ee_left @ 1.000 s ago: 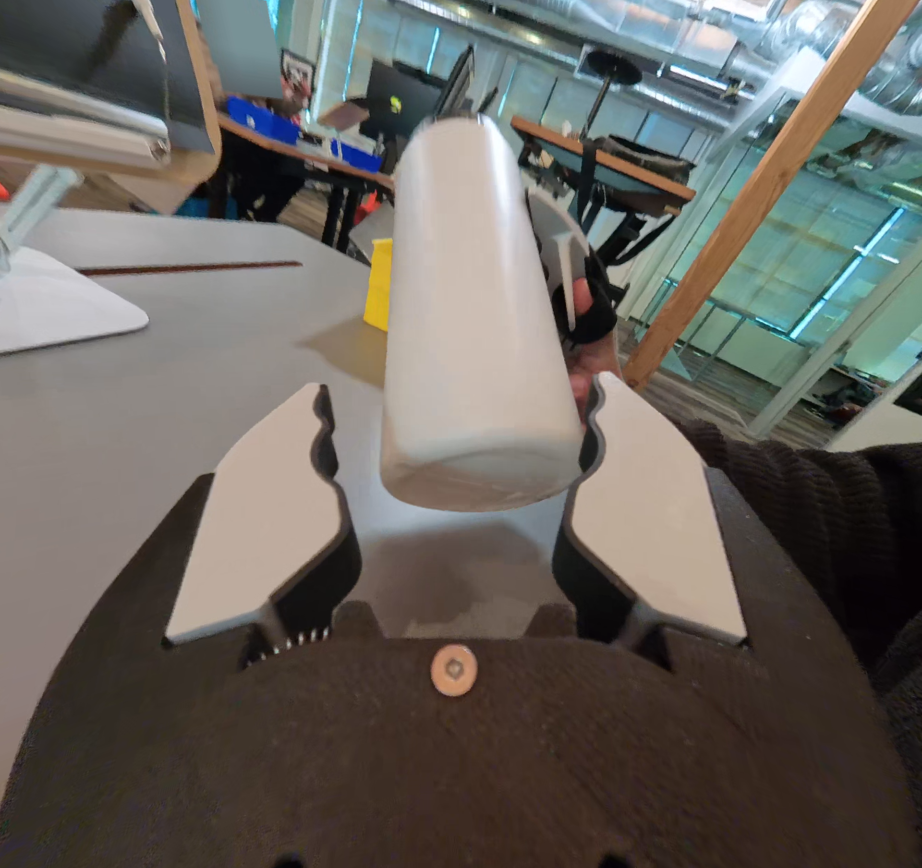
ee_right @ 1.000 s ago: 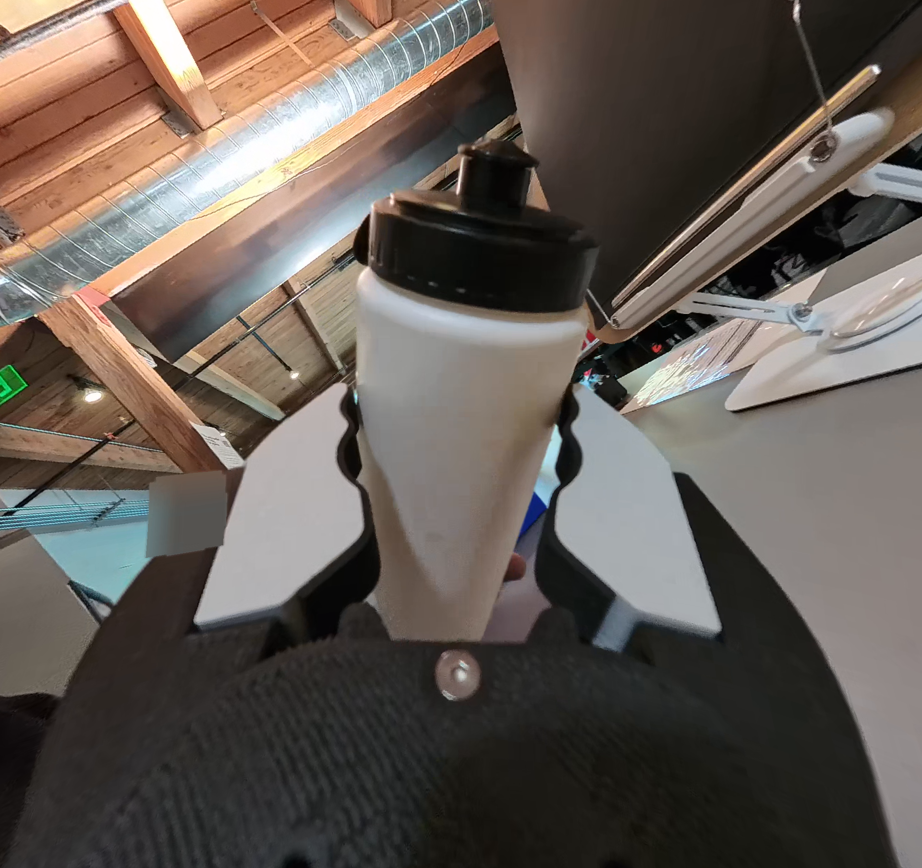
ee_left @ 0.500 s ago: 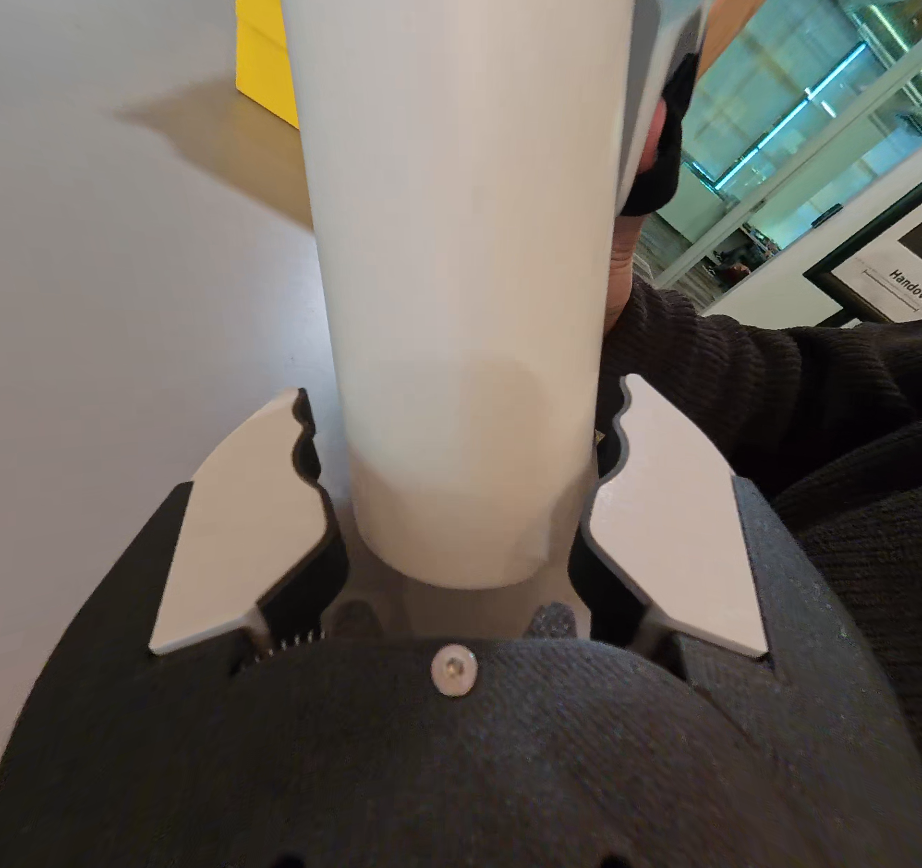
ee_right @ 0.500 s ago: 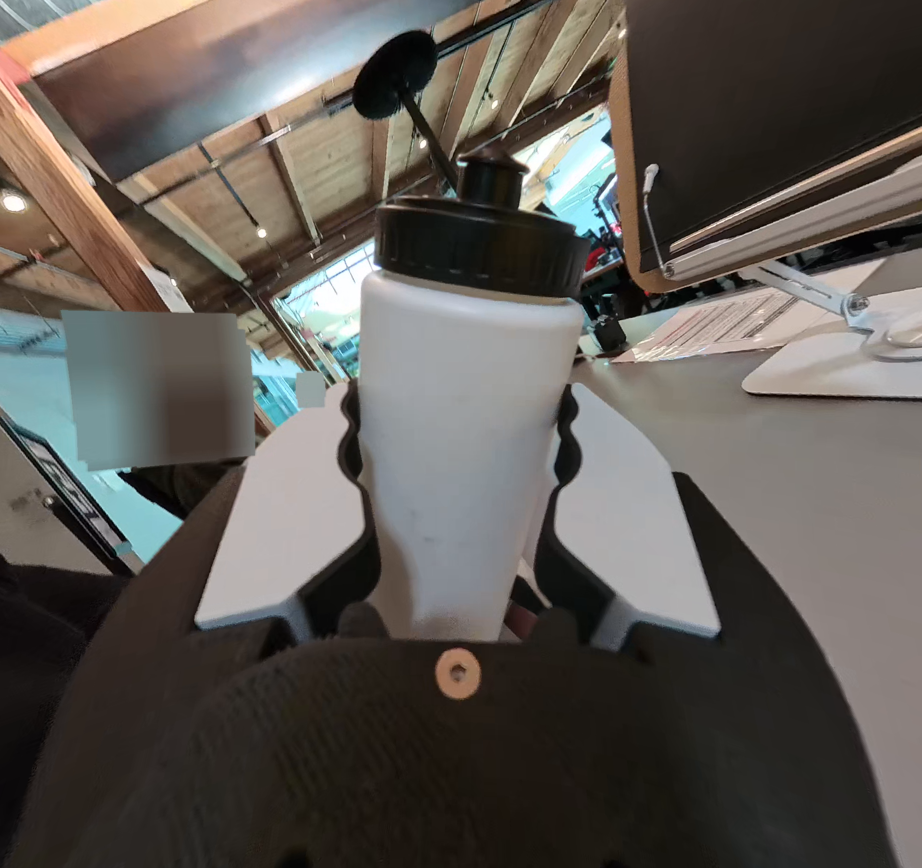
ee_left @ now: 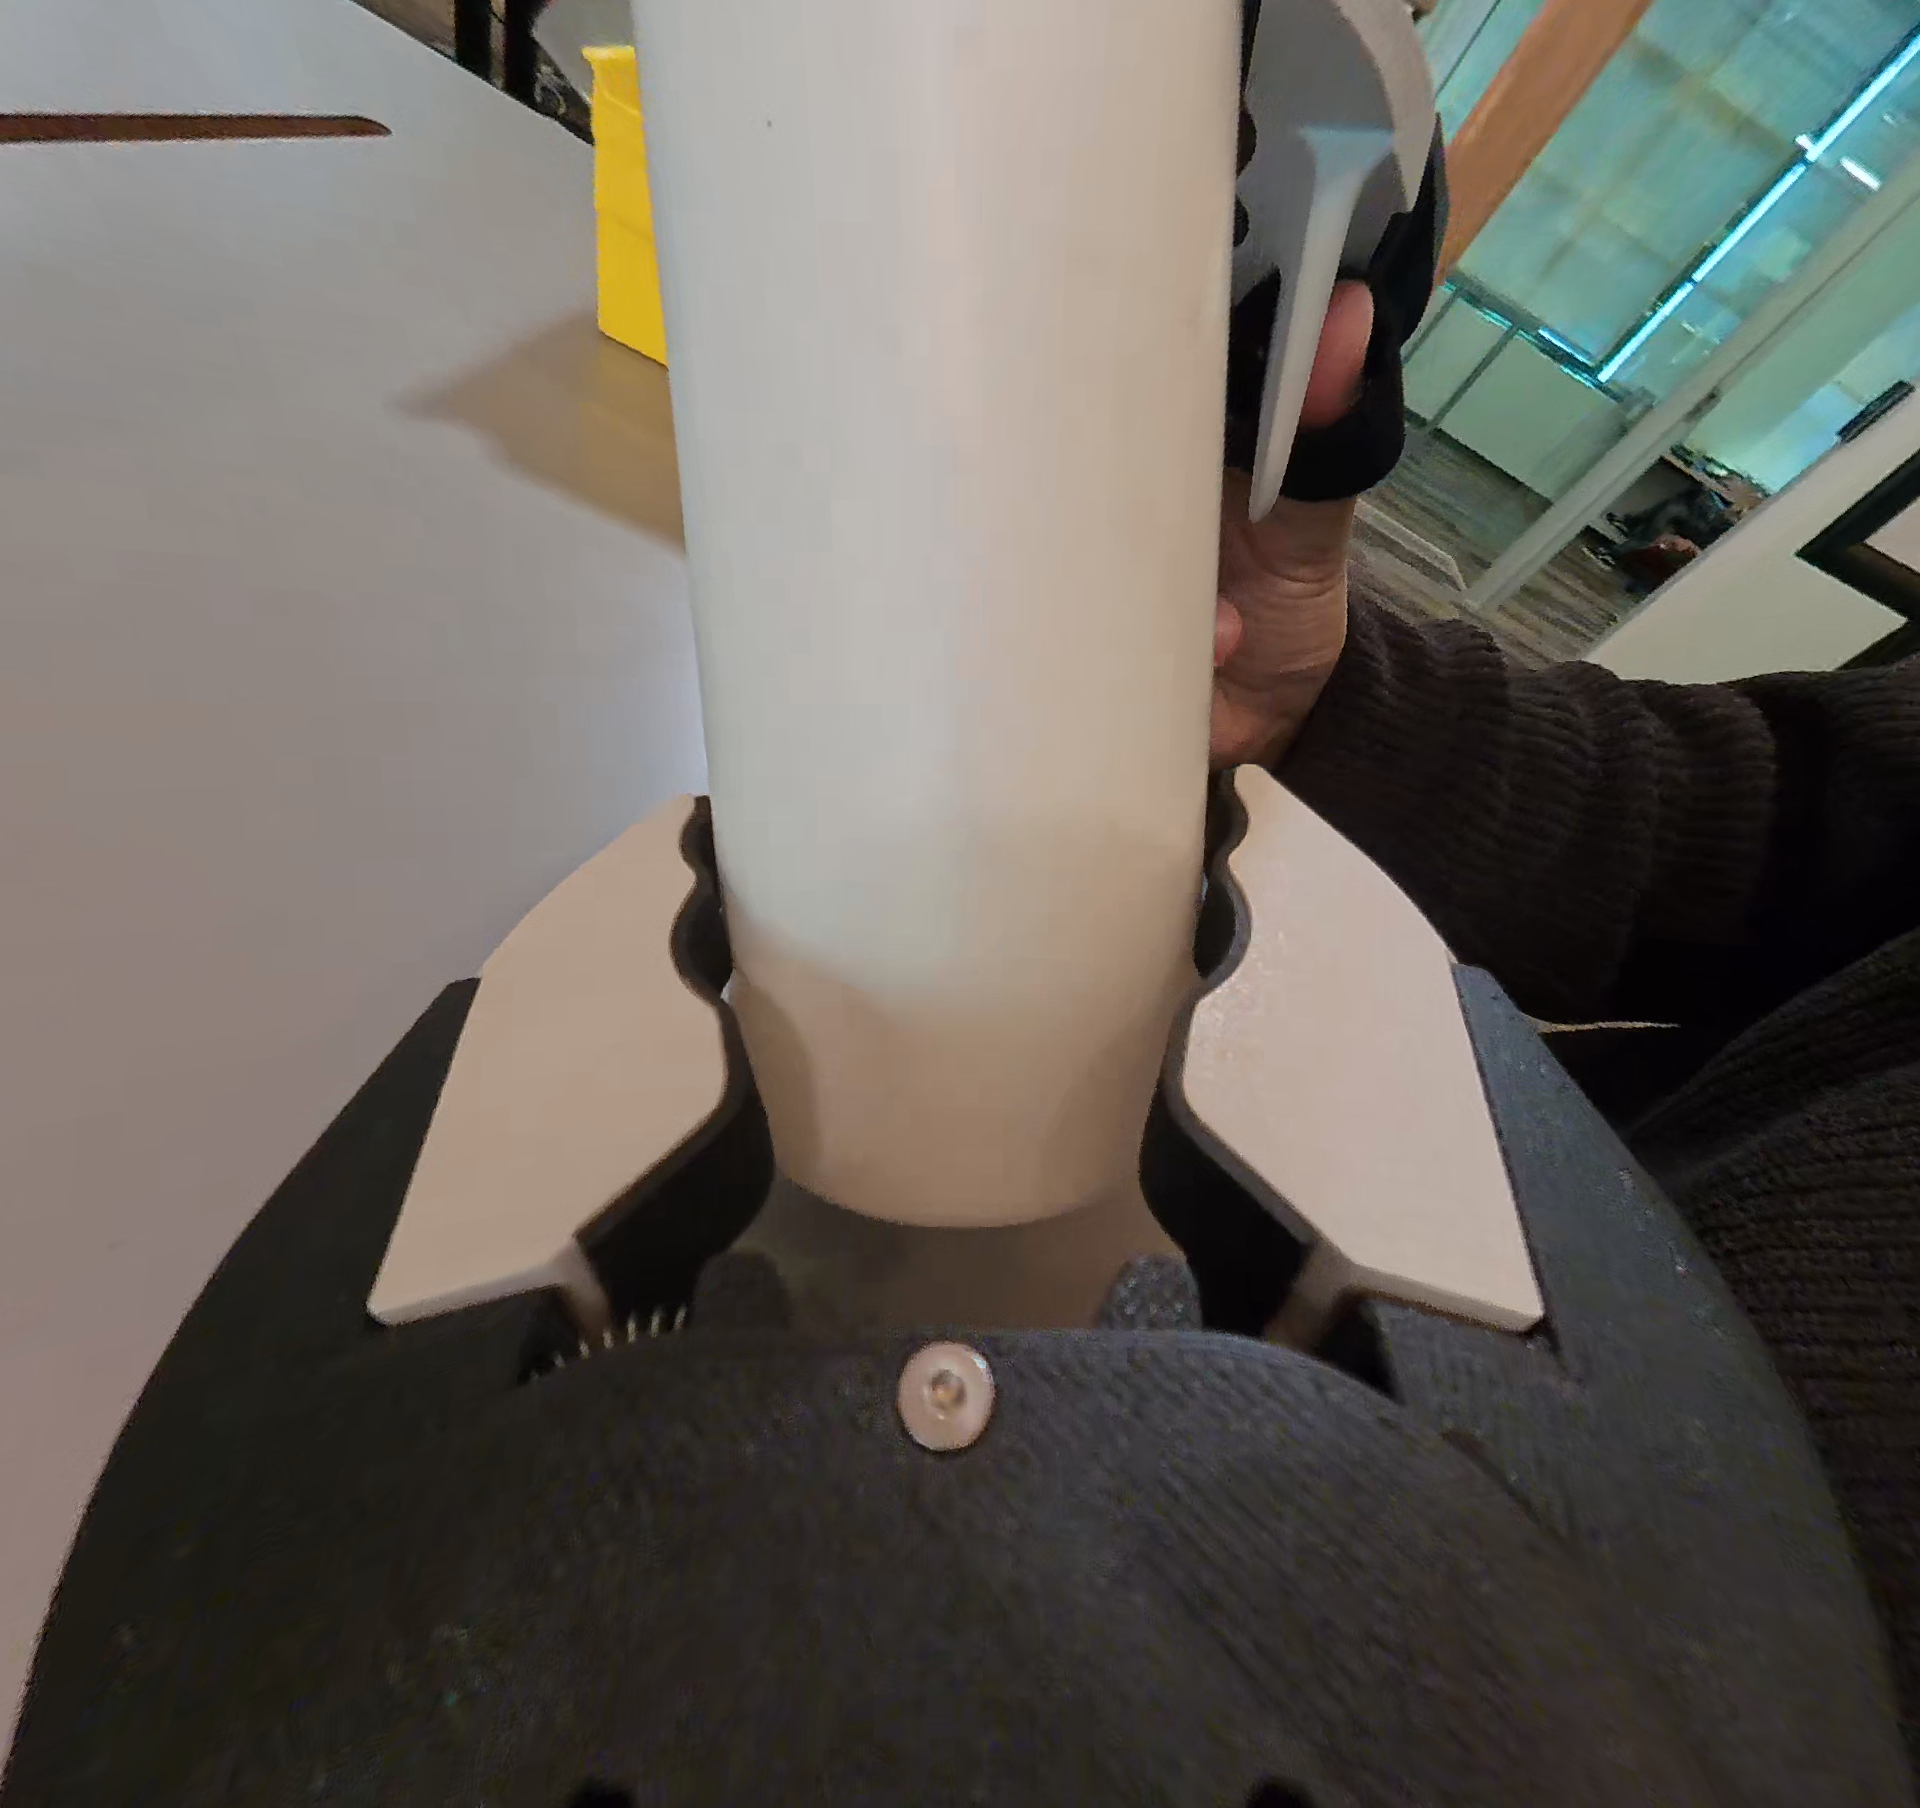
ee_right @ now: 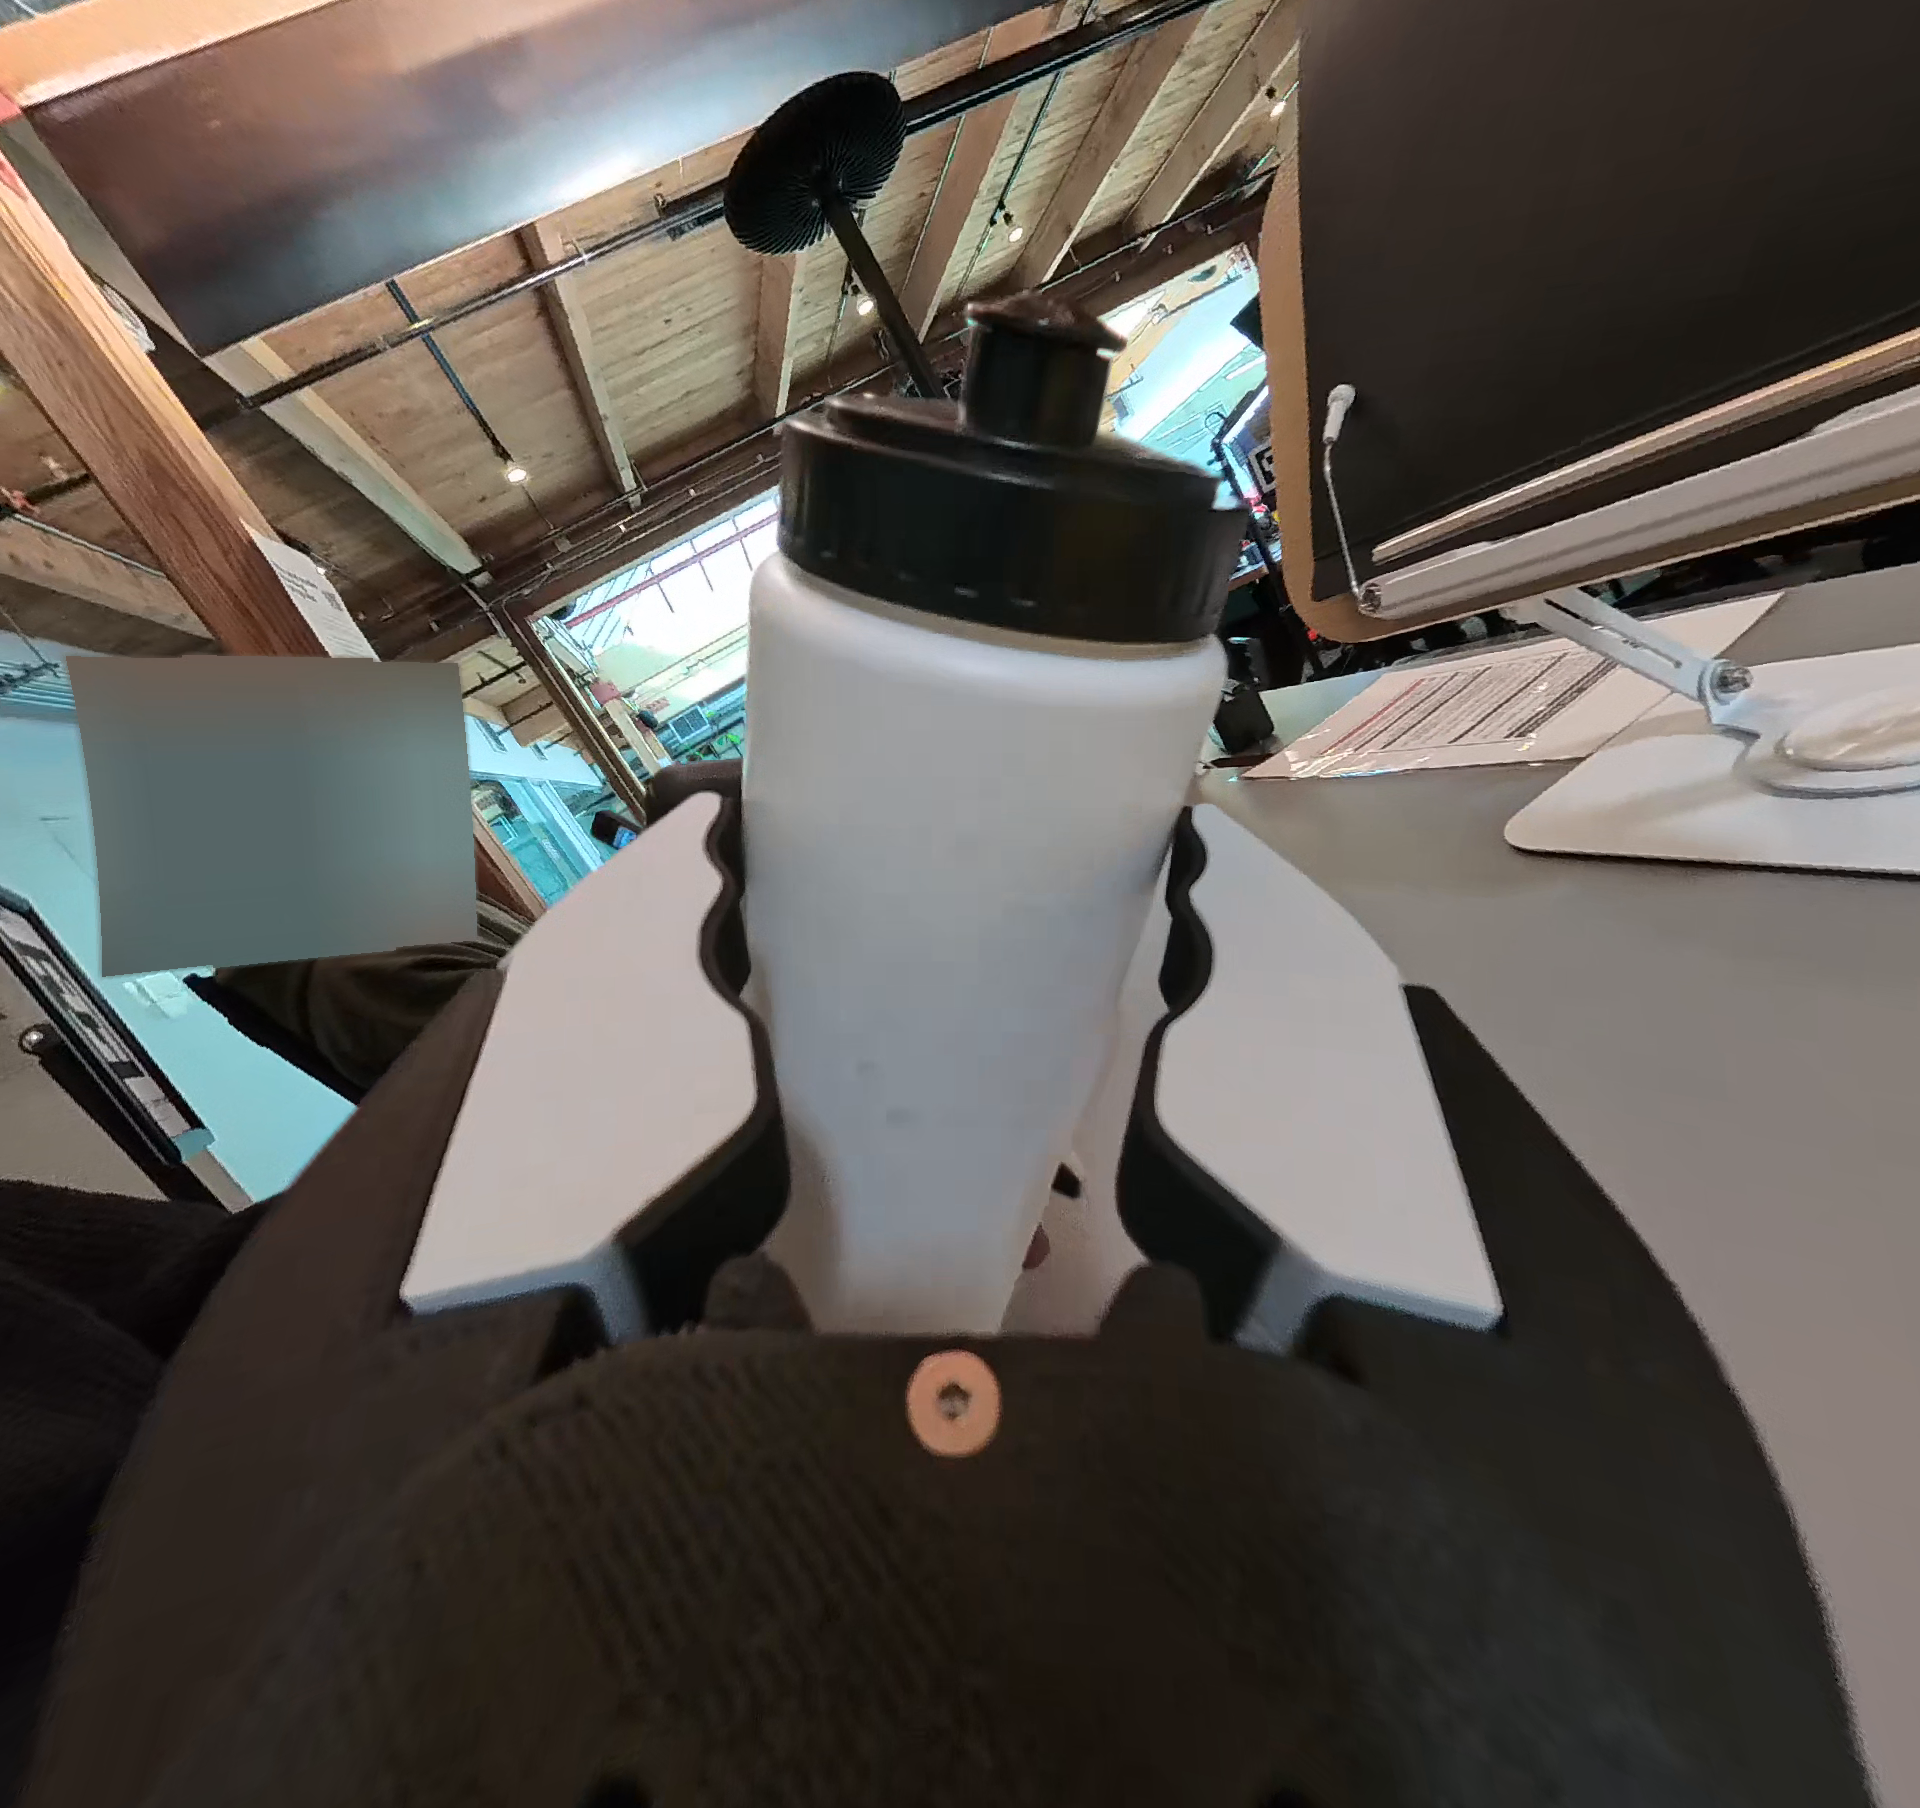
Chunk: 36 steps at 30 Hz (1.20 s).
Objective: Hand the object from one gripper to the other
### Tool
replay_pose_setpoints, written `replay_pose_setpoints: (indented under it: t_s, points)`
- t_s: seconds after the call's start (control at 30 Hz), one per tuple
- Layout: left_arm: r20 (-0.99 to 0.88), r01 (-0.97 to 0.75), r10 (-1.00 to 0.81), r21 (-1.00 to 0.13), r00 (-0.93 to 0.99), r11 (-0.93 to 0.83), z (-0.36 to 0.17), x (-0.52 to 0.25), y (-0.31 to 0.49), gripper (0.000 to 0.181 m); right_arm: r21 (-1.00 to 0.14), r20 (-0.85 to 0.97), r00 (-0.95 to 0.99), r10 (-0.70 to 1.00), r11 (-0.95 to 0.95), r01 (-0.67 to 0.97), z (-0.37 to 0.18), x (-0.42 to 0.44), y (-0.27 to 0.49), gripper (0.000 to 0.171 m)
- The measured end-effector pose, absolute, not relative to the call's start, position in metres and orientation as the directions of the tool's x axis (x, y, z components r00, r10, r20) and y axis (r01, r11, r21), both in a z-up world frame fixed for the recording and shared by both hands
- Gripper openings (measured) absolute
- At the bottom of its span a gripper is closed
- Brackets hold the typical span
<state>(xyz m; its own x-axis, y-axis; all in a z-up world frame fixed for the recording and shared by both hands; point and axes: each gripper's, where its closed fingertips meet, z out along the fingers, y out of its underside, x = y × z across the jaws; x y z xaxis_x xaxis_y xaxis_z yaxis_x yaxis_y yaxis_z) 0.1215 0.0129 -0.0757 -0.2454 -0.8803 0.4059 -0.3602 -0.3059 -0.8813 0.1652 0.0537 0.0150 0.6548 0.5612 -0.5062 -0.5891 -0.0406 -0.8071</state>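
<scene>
A white bottle [ee_left: 935, 408] with a black cap [ee_right: 997, 522] is held off the table between both grippers. My left gripper [ee_left: 956, 823] is shut on its bottom end, with both fingers pressed against its sides. My right gripper [ee_right: 956, 823] is shut on the bottle's upper body just below the cap. One finger of the right gripper [ee_left: 1320, 148] shows in the left wrist view, on the bottle's right side. The bottle's cap is hidden in the left wrist view.
A grey table [ee_left: 260, 615] lies below, with a yellow block [ee_left: 623, 200] behind the bottle. A monitor [ee_right: 1610, 200] on a white stand base [ee_right: 1714, 813] and a paper sheet [ee_right: 1434, 719] are at the right. A hand [ee_left: 1278, 636] and a dark sleeve [ee_left: 1558, 823] are at the right. Spacing between my two grippers at the tips: around 11 centimeters. The left gripper is farther from the monitor [ee_right: 1610, 200], some 35 centimeters, than the right, some 30 centimeters.
My left gripper came up around the bottle's bottom end and its fingers closed onto it. The right gripper kept its hold and tilted the bottle a little.
</scene>
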Motion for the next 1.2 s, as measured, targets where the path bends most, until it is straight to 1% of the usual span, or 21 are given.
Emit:
replay_pose_setpoints:
  t_s: [0.2, 0.43, 0.8, 1.1, 1.2]
  points:
    - [0.397, -0.297, -0.894, -0.897, -0.206, -0.329, -0.062, 0.12, 0.025, 0.09, -0.797, -0.528, 0.654, 0.542, -0.051, -0.601, 0.01, 0.171, 0.057, 0.082]
    - [0.432, -0.205, -0.885, -0.895, -0.173, -0.397, -0.041, 0.114, 0.045, 0.087, -0.795, -0.55, 0.65, 0.525, -0.09, -0.599, 0.001, 0.17, 0.061, 0.084]
    - [0.438, -0.145, -0.889, -0.896, -0.132, -0.42, -0.025, 0.103, 0.07, 0.081, -0.777, -0.596, 0.606, 0.527, -0.191, -0.599, -0.015, 0.159, 0.067, 0.08]
    - [0.436, -0.093, -0.893, -0.899, -0.111, -0.427, -0.01, 0.092, 0.086, 0.081, -0.793, -0.585, 0.632, 0.508, -0.192, -0.578, -0.018, 0.161, 0.068, 0.077]
    - [0.41, -0.088, -0.909, -0.911, -0.081, -0.403, -0.004, 0.086, 0.098, 0.081, -0.839, -0.528, 0.7, 0.481, -0.165, -0.519, -0.018, 0.166, 0.068, 0.078]
